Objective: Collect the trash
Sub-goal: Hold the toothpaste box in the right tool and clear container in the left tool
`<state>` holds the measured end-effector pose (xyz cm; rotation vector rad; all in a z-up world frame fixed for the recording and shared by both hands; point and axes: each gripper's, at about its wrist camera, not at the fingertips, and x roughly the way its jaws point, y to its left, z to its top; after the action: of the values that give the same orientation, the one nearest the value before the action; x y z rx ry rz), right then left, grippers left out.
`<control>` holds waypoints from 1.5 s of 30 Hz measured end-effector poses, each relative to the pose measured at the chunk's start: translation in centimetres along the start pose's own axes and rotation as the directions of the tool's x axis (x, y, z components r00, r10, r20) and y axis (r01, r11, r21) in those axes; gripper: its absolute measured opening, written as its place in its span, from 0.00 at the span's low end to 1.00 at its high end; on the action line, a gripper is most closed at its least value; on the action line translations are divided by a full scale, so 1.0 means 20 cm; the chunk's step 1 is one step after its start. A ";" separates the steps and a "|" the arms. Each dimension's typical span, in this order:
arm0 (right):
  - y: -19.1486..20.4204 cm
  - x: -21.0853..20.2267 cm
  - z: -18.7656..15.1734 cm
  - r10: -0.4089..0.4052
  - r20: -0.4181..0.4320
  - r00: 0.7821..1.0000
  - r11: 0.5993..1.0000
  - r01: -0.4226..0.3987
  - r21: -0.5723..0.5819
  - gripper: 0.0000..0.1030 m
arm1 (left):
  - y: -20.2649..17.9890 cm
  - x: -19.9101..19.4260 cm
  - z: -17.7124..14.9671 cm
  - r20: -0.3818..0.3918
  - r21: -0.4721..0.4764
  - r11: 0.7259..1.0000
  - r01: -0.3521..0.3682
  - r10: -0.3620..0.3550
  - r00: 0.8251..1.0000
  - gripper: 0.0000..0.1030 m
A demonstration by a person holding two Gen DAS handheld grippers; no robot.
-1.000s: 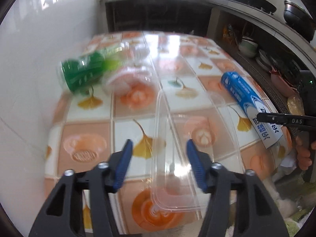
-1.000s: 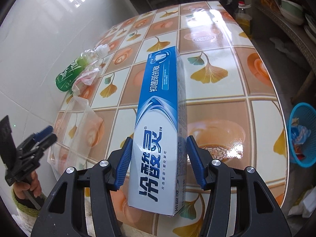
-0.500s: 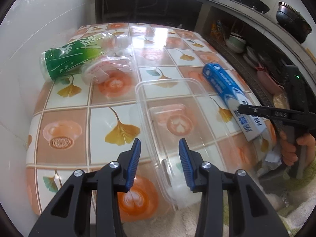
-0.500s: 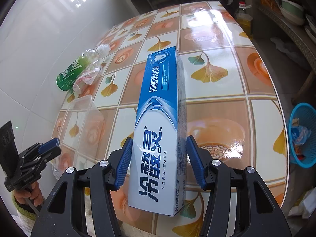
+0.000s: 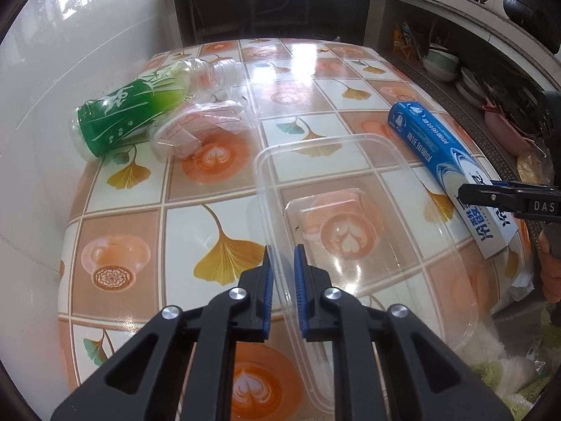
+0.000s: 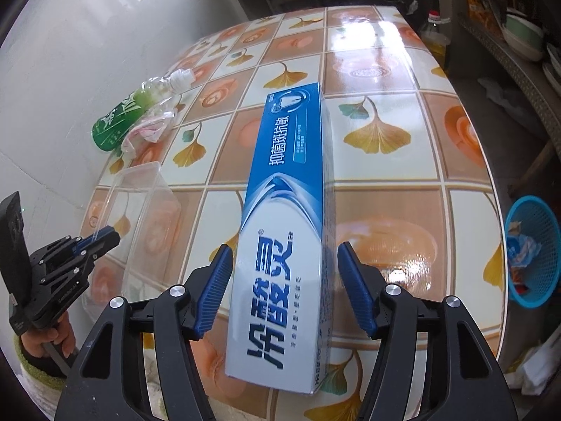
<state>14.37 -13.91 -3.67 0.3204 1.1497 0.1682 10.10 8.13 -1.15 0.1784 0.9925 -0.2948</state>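
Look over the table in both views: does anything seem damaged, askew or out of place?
Yes. The green bottle lies on its side by the wall, a crumpled wrapper against it. The toothpaste box overhangs the table's near edge.

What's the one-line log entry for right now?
left gripper: closing on clear container rim | right gripper: open astride toothpaste box | bottle: on table

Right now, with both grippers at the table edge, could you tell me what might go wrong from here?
1. The left gripper has just been closing on the thin rim of the clear plastic container; a wall that flimsy may flex and slip free when lifted.
2. The toothpaste box overhangs the table edge between the right gripper fingers, which are not yet touching it; a nudge could tip it off.
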 end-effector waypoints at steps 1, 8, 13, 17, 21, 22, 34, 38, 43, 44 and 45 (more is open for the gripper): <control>0.00 0.00 0.01 -0.005 0.002 1.000 1.000 0.005 0.000 0.58 | -0.01 0.00 0.00 0.002 0.001 1.000 -0.003 0.003 1.000 0.10; 0.05 0.04 0.04 -0.050 0.010 0.999 0.998 0.051 -0.026 0.58 | -0.02 0.00 0.00 0.011 0.013 1.000 -0.017 0.017 1.000 0.10; 0.08 0.06 0.05 -0.093 0.022 0.995 0.994 0.095 -0.059 0.56 | -0.02 0.00 0.00 0.013 0.015 1.000 -0.018 0.018 1.000 0.10; 0.08 0.07 0.06 -0.111 0.029 0.993 0.992 0.112 -0.051 0.51 | -0.02 0.00 0.00 0.012 0.013 1.000 -0.017 0.017 1.000 0.10; 0.08 0.08 0.06 -0.118 0.031 0.992 0.992 0.120 -0.048 0.49 | -0.04 0.00 0.00 0.011 0.018 1.000 -0.019 0.019 1.000 0.11; 0.09 0.08 0.06 -0.121 0.032 0.992 0.991 0.123 -0.050 0.49 | -0.04 0.00 0.00 0.011 0.018 1.000 -0.020 0.020 1.000 0.11; 0.10 0.08 0.06 -0.140 0.041 0.989 0.989 0.142 -0.047 0.47 | -0.05 0.03 -0.02 -0.008 0.014 1.000 -0.010 0.010 1.000 0.11; 0.09 0.07 0.06 -0.140 0.048 0.989 0.989 0.142 -0.040 0.46 | -0.06 0.03 -0.03 -0.003 0.013 1.000 -0.006 0.006 1.000 0.11; 0.09 0.06 0.06 -0.138 0.060 0.989 0.989 0.140 -0.038 0.46 | -0.06 0.03 -0.03 0.002 0.010 1.000 -0.002 0.002 1.000 0.11; 0.09 0.05 0.06 -0.138 0.064 0.988 0.989 0.140 -0.037 0.45 | -0.06 0.03 -0.03 0.003 0.011 1.000 -0.001 0.001 1.000 0.10; 0.09 0.05 0.06 -0.138 0.067 0.988 0.990 0.140 -0.035 0.45 | -0.06 0.02 -0.04 0.004 0.011 1.000 -0.001 0.001 1.000 0.10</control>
<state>15.85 -12.05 -3.45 0.2081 1.0997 0.0578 9.39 7.07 -1.97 0.1882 0.9869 -0.2999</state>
